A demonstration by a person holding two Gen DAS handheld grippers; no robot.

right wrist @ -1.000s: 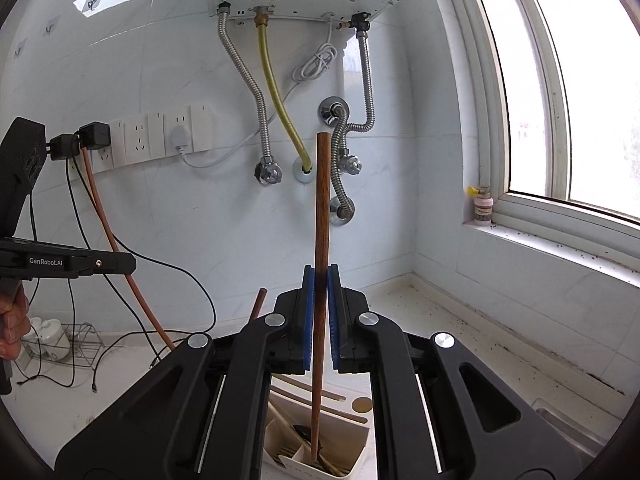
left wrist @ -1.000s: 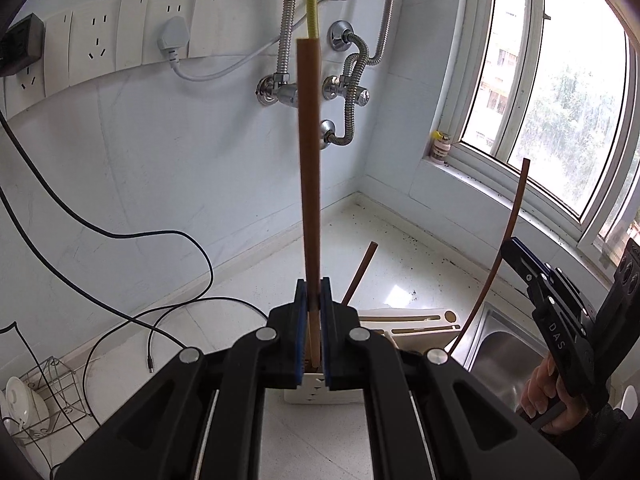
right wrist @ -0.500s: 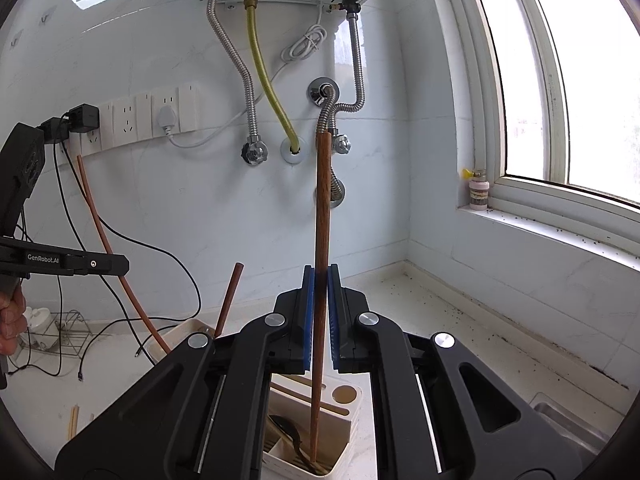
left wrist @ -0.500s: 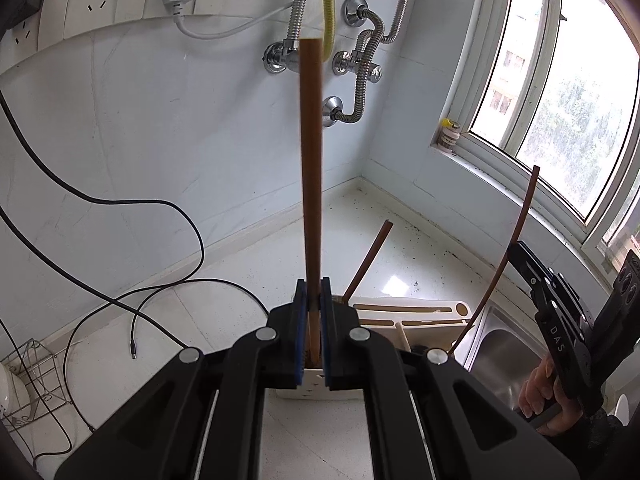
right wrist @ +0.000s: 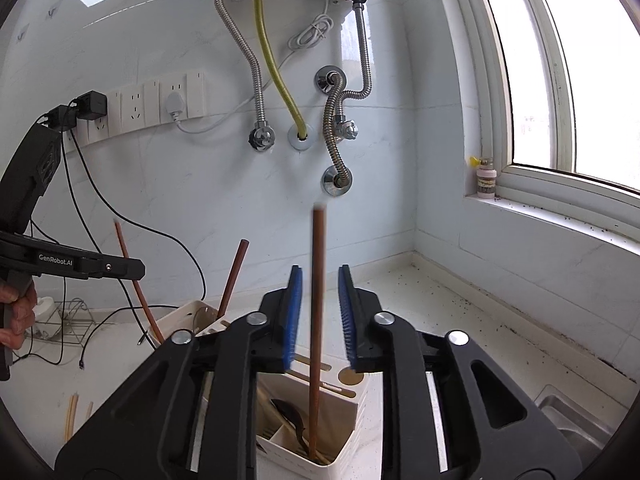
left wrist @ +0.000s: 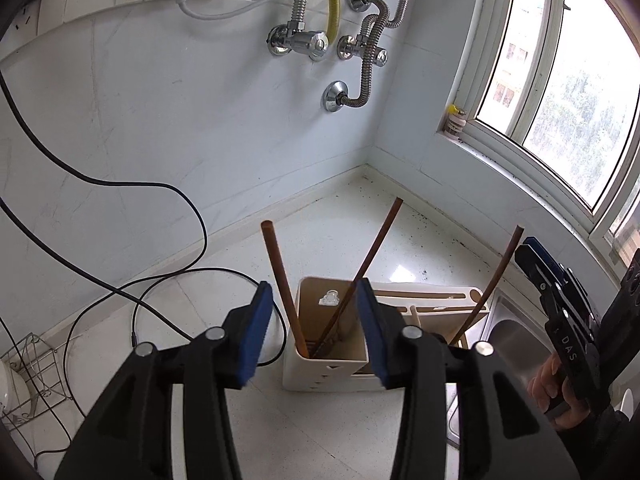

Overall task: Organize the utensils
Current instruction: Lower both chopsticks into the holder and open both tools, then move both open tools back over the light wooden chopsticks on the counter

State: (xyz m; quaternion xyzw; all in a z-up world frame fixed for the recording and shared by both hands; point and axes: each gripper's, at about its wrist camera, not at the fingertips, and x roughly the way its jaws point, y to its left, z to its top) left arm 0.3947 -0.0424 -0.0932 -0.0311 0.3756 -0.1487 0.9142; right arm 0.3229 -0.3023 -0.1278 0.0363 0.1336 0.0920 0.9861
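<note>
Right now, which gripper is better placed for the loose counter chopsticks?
Left, likely: loose chopsticks lie on the left gripper's side, right gripper farther. Both jaws have just been opening, a brown chopstick free between each.

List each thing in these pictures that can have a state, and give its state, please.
left gripper: open, jaws just opened, pads clear of chopstick
right gripper: open, jaws just opened, chopstick between pads, untouched
left chopstick: released, leaning in holder
right chopstick: released, upright in holder
holder: upright, holding chopsticks
plug: in socket
</note>
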